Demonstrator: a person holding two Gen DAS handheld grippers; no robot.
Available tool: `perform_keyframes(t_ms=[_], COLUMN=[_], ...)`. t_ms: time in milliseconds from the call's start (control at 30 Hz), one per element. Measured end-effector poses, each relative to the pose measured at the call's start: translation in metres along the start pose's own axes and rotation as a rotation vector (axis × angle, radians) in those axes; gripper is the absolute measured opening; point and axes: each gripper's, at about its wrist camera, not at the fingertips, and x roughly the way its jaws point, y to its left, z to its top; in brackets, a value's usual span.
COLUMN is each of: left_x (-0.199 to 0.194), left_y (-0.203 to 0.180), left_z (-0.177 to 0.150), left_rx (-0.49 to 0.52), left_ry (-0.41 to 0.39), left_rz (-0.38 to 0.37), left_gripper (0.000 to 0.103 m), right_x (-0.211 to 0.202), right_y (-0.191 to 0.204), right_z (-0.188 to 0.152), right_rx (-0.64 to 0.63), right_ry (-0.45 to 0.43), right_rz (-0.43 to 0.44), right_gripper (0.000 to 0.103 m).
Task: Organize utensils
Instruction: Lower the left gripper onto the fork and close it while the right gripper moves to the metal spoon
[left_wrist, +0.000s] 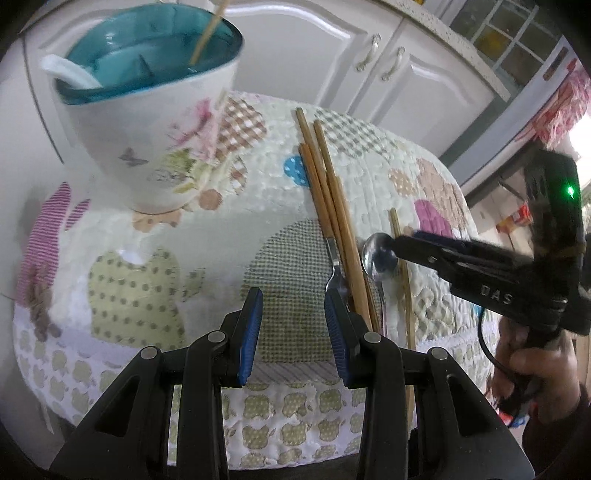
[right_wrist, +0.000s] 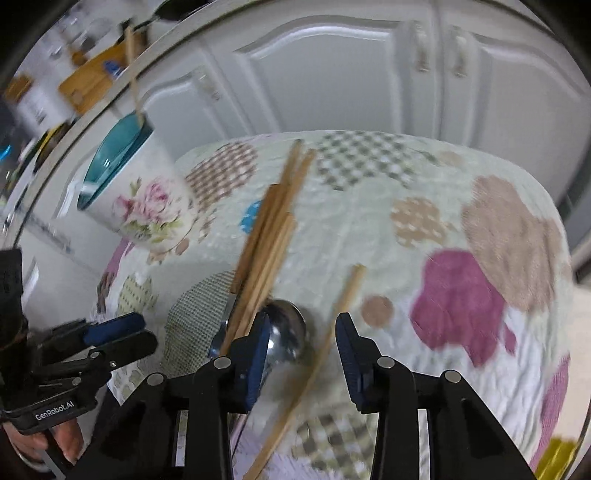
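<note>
A floral cup (left_wrist: 147, 147) (right_wrist: 147, 206) with a teal inside stands on the quilted cloth (left_wrist: 140, 302), holding a white spoon (left_wrist: 66, 70) and one chopstick (left_wrist: 208, 33). A bundle of wooden chopsticks (left_wrist: 325, 192) (right_wrist: 269, 240) lies across a fork (left_wrist: 334, 273). Beside them are a metal spoon (left_wrist: 376, 254) (right_wrist: 291, 328) and a single chopstick (left_wrist: 402, 266) (right_wrist: 332, 325). My left gripper (left_wrist: 293, 332) (right_wrist: 136, 334) hangs open over bare cloth, just left of the fork. My right gripper (right_wrist: 304, 354) (left_wrist: 397, 245) stands open, with the spoon's bowl and the single chopstick between its jaws.
White cabinet doors (left_wrist: 303, 55) (right_wrist: 332, 74) with metal handles rise behind the cloth-covered surface. The cloth drops off at its near and right edges. A hand (left_wrist: 535, 369) grips the right tool's handle. Shelves with clutter show at the far right in the left wrist view.
</note>
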Motion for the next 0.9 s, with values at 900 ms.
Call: perform_keyframes(t_ms=[900], left_x=[0.053], left_y=[-0.014], left_z=[0.040], left_rx=[0.161], left_ry=[0.121], left_rz=[-0.050], left_gripper=[0.034], right_x=[0.035], right_y=[0.006], right_z=[0.024], right_rx=[-0.334], right_ry=[0.085], right_rz=[0.136], right_gripper=[0.026])
